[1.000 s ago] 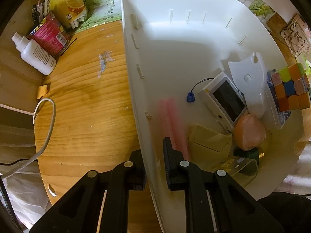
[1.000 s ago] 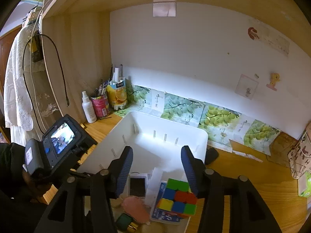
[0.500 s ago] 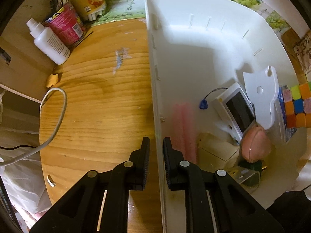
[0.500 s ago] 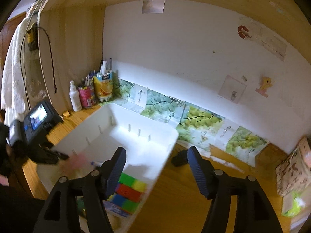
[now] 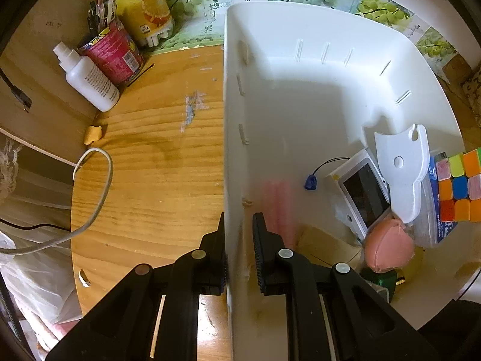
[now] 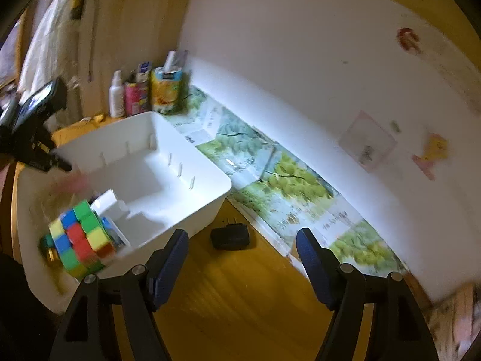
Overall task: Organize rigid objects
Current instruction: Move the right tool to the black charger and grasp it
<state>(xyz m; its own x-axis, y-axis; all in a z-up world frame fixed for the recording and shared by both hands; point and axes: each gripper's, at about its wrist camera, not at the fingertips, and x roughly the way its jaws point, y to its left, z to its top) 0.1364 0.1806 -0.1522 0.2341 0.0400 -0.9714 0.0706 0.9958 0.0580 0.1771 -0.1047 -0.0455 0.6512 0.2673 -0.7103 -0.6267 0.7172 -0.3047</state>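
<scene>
A white plastic bin stands on the wooden desk. My left gripper is shut on the bin's left wall, one finger outside and one inside. In the bin lie a colour cube, a small white device with a screen, a white plastic piece and a pink round thing. My right gripper hovers over bare desk to the right of the bin; its jaws are opening with nothing between them. A black plug adapter lies on the desk just beyond its fingers.
Left of the bin stand a white bottle, a red cup of pens and a yellow carton. A white cable loops over the desk edge. A grape-print mat runs along the back wall.
My right gripper swung to the right, away from above the bin, and its jaws widened; the black adapter came into view. My left gripper kept its hold on the bin wall.
</scene>
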